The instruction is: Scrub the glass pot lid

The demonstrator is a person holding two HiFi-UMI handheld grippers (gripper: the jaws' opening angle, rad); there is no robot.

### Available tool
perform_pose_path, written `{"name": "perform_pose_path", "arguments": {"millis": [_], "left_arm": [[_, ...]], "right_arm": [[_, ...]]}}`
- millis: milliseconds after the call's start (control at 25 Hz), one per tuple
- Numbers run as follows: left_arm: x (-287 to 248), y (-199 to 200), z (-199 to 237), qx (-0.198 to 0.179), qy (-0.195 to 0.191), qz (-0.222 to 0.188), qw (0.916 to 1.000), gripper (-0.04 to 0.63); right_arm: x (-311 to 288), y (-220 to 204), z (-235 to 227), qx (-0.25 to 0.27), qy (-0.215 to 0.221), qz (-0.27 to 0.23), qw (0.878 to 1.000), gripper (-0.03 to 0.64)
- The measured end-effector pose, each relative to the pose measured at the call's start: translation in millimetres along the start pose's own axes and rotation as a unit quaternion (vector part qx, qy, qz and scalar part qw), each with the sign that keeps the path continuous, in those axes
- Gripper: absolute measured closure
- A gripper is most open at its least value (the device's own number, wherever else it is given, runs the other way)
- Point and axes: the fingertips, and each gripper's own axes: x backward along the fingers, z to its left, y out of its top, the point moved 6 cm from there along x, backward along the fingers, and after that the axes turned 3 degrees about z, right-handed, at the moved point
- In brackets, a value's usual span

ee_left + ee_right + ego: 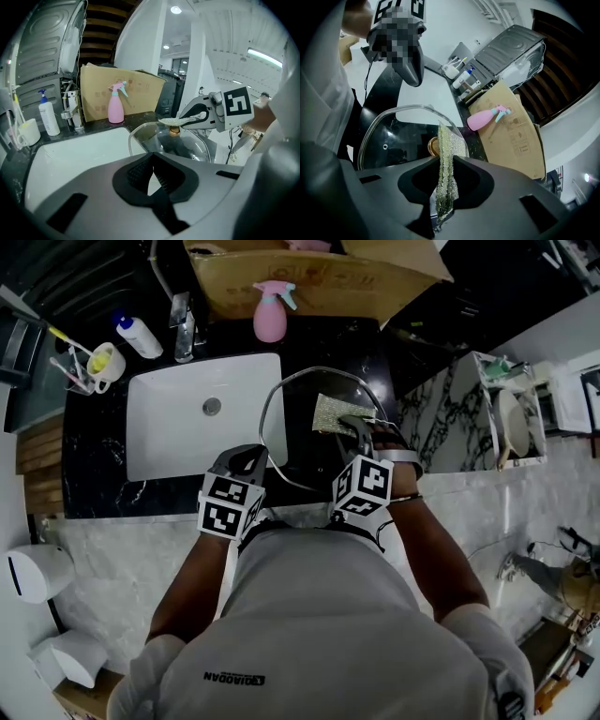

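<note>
a: where was the glass pot lid (309, 448)?

b: raised at a tilt over the right edge of the sink (169, 442) and the dark worktop (94, 446). the left gripper (253, 463) had its fingers pressed together on the lid's near-left rim, so the glass spread away to their far right.

a: and the right gripper (364, 430)?

b: its fingers were clamped on a glittery scrub pad (334, 412). the pad's long axis ran out along them, flat over the lid's far-right part by the knob (433, 146). i couldn't tell if it touched. that hand was nearer the centre, so i'd judge the stroke should run leftward across the glass.
</note>
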Motion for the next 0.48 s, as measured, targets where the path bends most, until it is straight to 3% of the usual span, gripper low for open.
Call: {"name": "perform_pose_path", "arguments": {"millis": [480], "left_arm": [[5,-8,10,-0.001,-0.017,0.001,0.9999,0.580]], "right_arm": [[12,23,17,-0.005,0.028,0.000,1.000,0.524]]}}
